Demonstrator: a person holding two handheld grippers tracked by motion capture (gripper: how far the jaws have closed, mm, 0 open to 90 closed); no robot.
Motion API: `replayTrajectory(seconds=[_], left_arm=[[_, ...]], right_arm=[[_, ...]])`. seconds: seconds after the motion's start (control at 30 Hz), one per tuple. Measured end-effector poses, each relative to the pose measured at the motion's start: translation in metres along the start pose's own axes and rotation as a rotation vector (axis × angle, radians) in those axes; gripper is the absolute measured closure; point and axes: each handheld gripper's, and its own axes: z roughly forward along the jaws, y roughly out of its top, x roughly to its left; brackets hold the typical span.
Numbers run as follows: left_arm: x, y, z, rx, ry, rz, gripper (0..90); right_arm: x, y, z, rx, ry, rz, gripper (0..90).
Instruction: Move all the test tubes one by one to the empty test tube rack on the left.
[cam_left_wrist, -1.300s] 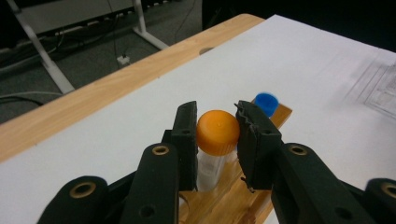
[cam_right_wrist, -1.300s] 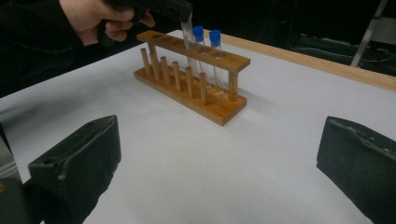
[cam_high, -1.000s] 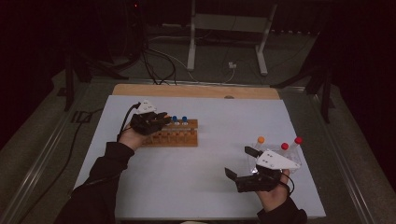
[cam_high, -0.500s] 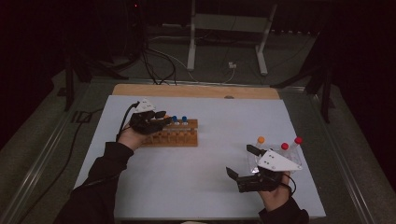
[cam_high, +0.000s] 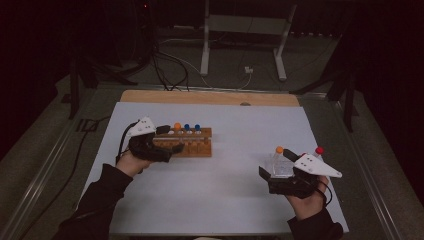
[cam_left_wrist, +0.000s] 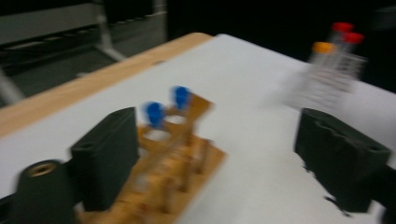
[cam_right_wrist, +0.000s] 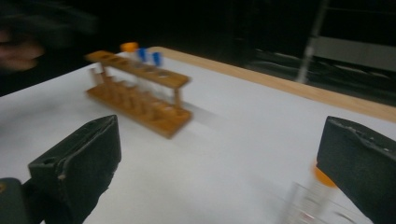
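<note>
Wooden rack (cam_high: 187, 142) holds 2 blue-capped tubes (cam_high: 192, 128).

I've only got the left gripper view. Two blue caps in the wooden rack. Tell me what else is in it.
Observer: The wooden rack also holds one orange-capped tube, at the end nearest the left tongs.
Operator: Report the right tongs.
Observer: The right tongs are open, with nothing between the jaws.
Operator: Give me that hand's position.
Observer: The right hand is at the table's near right, on the person's side of the clear rack.
</note>
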Motion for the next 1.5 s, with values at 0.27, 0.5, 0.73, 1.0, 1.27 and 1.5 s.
replayTrajectory(seconds=[0.27,0.5,0.73,1.0,1.27,1.5], left_arm=[[-0.023,-0.019,-0.004,-0.051,-0.060,0.012,1.4],[-0.029,-0.021,-0.004,-0.055,-0.085,0.008,1.3],[-0.032,-0.022,-0.002,-0.025,-0.109,0.027,1.3],[-0.033,-0.024,0.000,-0.028,-0.106,0.040,1.3],[-0.033,-0.027,0.003,-0.015,-0.113,0.035,1.3],[-0.033,-0.029,0.005,-0.009,-0.116,0.034,1.3]], right_arm=[[-0.019,-0.011,0.005,0.062,-0.133,0.054,15.5],[-0.032,-0.025,0.015,0.147,-0.187,0.091,29.6],[-0.038,-0.031,0.024,0.193,-0.203,0.105,42.6],[-0.045,-0.034,0.032,0.225,-0.210,0.120,54.1],[-0.049,-0.035,0.040,0.243,-0.199,0.128,65.6],[-0.051,-0.034,0.044,0.243,-0.206,0.128,72.8]])
